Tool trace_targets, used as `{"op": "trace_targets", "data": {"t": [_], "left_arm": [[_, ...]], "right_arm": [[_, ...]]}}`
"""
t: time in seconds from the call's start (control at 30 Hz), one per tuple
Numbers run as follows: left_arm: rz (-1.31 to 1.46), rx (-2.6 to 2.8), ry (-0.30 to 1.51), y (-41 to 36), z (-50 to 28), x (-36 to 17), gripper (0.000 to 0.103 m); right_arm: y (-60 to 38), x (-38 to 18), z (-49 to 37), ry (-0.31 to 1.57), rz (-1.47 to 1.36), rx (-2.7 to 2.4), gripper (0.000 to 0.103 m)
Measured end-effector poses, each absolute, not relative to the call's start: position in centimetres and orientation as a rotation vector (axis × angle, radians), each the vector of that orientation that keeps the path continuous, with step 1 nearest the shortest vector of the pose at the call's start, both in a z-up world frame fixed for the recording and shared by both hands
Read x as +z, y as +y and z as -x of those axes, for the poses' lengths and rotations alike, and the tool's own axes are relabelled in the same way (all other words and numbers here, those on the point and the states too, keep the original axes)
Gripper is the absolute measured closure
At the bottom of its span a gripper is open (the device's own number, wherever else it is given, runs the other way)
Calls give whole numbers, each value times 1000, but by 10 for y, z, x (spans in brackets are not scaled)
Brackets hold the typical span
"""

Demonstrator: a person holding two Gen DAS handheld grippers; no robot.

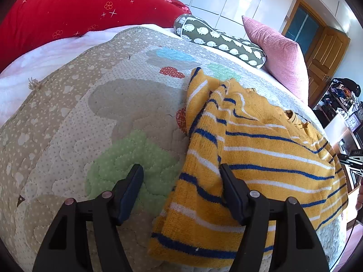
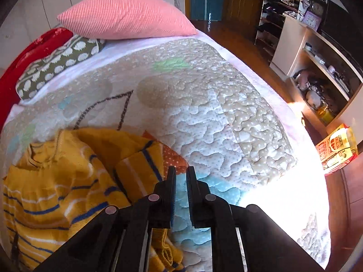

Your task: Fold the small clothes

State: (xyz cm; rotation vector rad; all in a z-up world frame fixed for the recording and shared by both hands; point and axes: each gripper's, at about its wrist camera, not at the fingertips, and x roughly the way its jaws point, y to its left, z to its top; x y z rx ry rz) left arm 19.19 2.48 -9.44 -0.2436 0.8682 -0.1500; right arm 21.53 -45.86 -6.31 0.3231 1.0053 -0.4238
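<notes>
A small yellow knit sweater (image 1: 254, 158) with blue and white stripes lies on the quilted bedspread (image 1: 90, 113), partly folded, one sleeve laid over the body. My left gripper (image 1: 181, 172) is open, its jaws wide apart over the sweater's left lower edge, holding nothing. In the right wrist view the sweater (image 2: 56, 181) lies at the lower left with its neck opening up. My right gripper (image 2: 181, 172) has its jaws nearly together with a narrow gap, empty, just right of the sweater's folded sleeve above the bedspread (image 2: 204, 113).
A red duvet (image 1: 68, 11), a green hedgehog-print bolster (image 1: 217, 38) and a pink pillow (image 1: 279, 56) lie at the head of the bed. Beyond the bed's right edge are a wooden floor, shelves (image 2: 317, 68) and a red-yellow bag (image 2: 335, 149).
</notes>
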Motion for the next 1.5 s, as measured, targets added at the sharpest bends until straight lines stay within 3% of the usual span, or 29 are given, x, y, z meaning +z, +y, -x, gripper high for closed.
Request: {"op": "trace_targets", "data": {"t": [0.2,0.4,0.47,0.57,0.67,0.83,0.93,1.13,1.3,1.37,1.43,1.5], "left_arm": [[252,-153,865,26,-192,-95,35],[247,-149,861,25,-190,-95,35],[245,-147,861,25,-191,-95,35],[239,-141,862,24,-191,-95,34],[237,-134,861,24,-191,-95,32],[340,-195,873,41,-188,-90,32],[371,-194,860,48,-161,-59,37],[127,-363,775,-45,-131,-5,31],[-60,-407,848,-128,-148,-35,31],[-106,-378,891,-139,-158,-54,31],[-150,-350,974,-142,-168,-79,31],[-140,-354,970,-136,-168,-83,30]], "right_arm": [[-408,-43,-235,925,-343,-197,93],[-372,-99,-294,1110,-205,-164,93],[-399,-111,-298,1115,-231,-247,99],[-439,-102,-283,1061,-386,-303,99],[-457,-81,-258,1014,-318,-443,93],[-454,-39,-184,898,-421,-263,92],[-429,-30,-150,892,-430,-120,92],[-363,-50,-127,920,-298,97,92],[-380,-99,-122,983,-296,25,93],[-419,-106,-114,962,-411,3,99],[-454,-106,-99,950,-507,-45,99],[-475,-101,-84,950,-439,-183,82]]}}
